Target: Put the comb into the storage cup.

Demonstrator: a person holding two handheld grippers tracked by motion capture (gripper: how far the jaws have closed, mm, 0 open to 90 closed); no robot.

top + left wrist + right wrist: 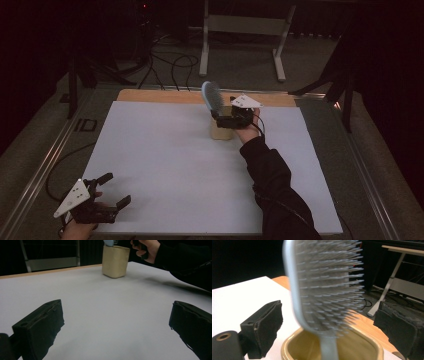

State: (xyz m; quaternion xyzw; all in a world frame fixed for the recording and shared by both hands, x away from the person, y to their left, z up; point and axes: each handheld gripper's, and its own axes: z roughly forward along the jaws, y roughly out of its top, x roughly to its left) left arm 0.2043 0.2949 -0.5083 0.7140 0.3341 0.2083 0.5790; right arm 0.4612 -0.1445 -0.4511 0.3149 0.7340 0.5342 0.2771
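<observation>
Hairbrush stands upright in the beige cup at the table's far middle in the high view, the right gripper right beside it, while the left gripper rests at the near left corner of the white sheet with jaws spread wide. Left gripper view: both black jaws far apart over bare sheet, cup well ahead. Right gripper view: jaws open wide either side of the hairbrush, not touching it, handle down in the cup.
</observation>
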